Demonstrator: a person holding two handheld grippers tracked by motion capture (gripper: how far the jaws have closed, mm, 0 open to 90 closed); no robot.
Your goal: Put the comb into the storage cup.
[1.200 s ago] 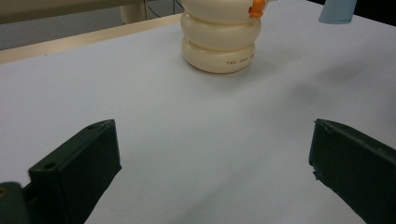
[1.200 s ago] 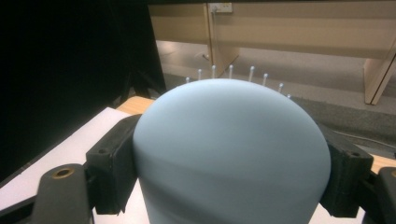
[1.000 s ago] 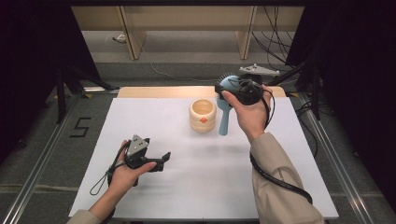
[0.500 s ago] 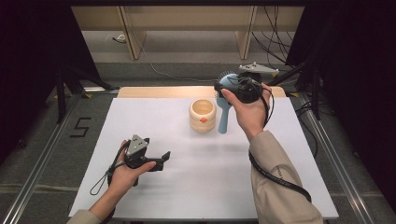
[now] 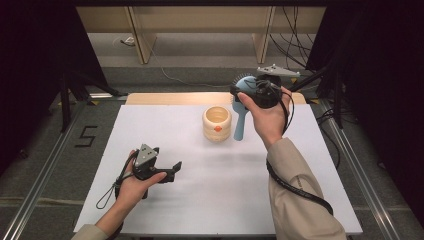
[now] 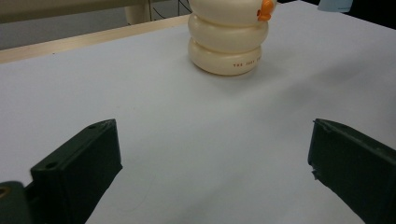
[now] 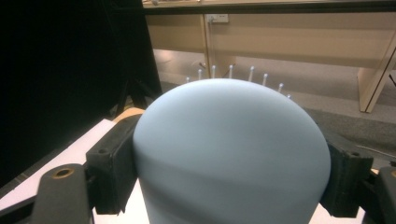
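Observation:
A pale blue hairbrush point(image 5: 239, 124) hangs handle-down just right of a cream ribbed cup point(image 5: 217, 122) at the middle back of the white table point(image 5: 225, 200). My right gripper point(image 5: 241, 91) is shut on the brush's round head, held above the table. In the right gripper view the back of the brush head point(image 7: 229, 140) sits between the two pads point(image 7: 112, 168), with white bristle tips showing over its top. My left gripper point(image 5: 172, 167) rests low at the front left, open and with nothing in it. Its jaws point(image 6: 210, 172) stand wide and point at the cup point(image 6: 229, 42), which has an orange mark.
A wooden strip point(image 5: 170, 98) runs along the table's far edge. Metal rails flank the table, and a "5" mark point(image 5: 86, 136) is on the floor at left. The right gripper's cable point(image 5: 295, 187) loops along the sleeve. Wooden furniture legs stand beyond the table.

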